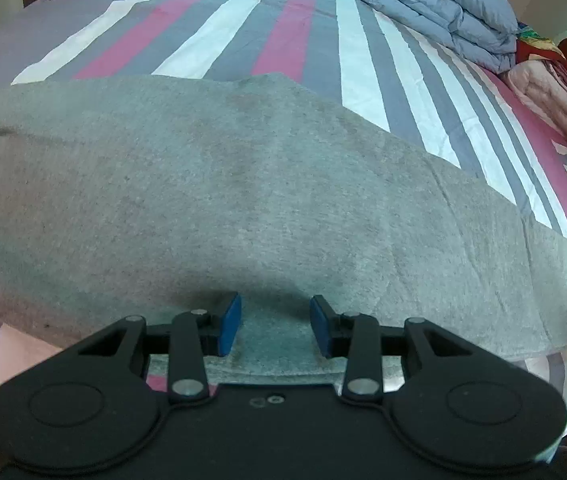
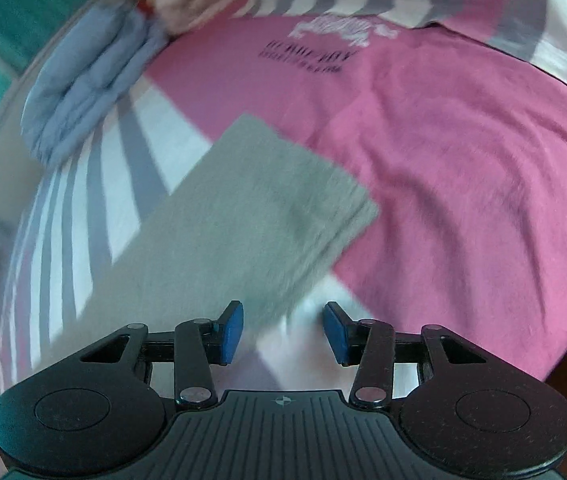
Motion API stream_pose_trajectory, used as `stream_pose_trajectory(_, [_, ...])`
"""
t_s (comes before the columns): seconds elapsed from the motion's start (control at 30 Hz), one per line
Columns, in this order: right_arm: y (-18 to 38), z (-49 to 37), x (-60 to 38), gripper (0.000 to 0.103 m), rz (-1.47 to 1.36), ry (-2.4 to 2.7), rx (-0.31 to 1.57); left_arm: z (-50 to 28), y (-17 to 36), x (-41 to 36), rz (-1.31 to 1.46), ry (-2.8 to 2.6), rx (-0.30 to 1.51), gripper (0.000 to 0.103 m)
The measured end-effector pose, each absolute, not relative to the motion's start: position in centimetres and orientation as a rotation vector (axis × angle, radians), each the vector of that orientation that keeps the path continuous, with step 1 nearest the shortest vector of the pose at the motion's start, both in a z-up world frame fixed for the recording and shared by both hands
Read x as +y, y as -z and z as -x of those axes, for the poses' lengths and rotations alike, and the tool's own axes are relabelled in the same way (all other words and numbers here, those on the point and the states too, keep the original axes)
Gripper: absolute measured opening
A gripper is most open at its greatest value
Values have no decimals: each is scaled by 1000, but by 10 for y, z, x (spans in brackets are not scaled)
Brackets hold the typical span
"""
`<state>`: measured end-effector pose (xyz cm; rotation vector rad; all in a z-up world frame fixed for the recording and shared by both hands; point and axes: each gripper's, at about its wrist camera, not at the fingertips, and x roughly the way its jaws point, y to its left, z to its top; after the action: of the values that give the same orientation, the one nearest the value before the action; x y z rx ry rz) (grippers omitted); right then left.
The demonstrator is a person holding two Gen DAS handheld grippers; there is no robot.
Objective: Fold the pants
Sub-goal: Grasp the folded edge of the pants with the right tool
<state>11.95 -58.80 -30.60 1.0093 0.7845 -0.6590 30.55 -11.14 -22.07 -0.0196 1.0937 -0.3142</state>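
While the grey knit pants [image 1: 243,200] lie spread flat across the pink, grey and white striped bedsheet [image 1: 283,20], the left gripper [image 1: 275,326] sits low over their near edge, blue-padded fingers [image 1: 230,326] wide and holding nothing. Over the leg end [image 2: 243,208], the right gripper [image 2: 283,330] hovers, equally wide and empty, a folded blue-grey quilt [image 2: 83,92] beyond.

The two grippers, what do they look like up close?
Both the left gripper and right gripper are matte black linkages with silver pivot pins, round end discs and blue rectangular finger pads. The right one's base is ribbed, bearing a small cross mark.
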Motion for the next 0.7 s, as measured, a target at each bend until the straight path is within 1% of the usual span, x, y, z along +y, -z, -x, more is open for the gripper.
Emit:
stream_pose_trajectory(0.07, [314,-119,-599,46,-1111,672,724,-307,221,-113,14,315,1093,29])
stream_pose_trajectory(0.13, [317,-121,-604,45,-1129,682,711,-306,223,-116,1,315,1090,29])
stream_pose_trajectory(0.17, [316,-124,-604,24,-1104,687,717,-307,224,-117,-3,314,1089,29])
stream_pose_trajectory(0.2, [315,-126,-604,10,-1092,690,713,-307,225,-117,-5,312,1089,29])
stream_pose_trajectory(0.27, [311,-125,-600,10,-1086,696,681,-307,225,-118,-4,311,1091,29])
stream_pose_trajectory(0.33, [304,-129,-592,9,-1020,692,671,-309,225,-117,6,312,1095,29])
stream_pose_trajectory(0.43, [276,-146,-565,9,-801,626,648,-312,222,-112,38,302,1093,29])
stream_pose_trajectory(0.57, [227,-184,-500,9,-522,435,621,-316,216,-102,44,275,1070,29])
stream_pose_trajectory(0.7, [196,-217,-423,9,-419,221,581,-321,209,-79,83,243,1053,29])
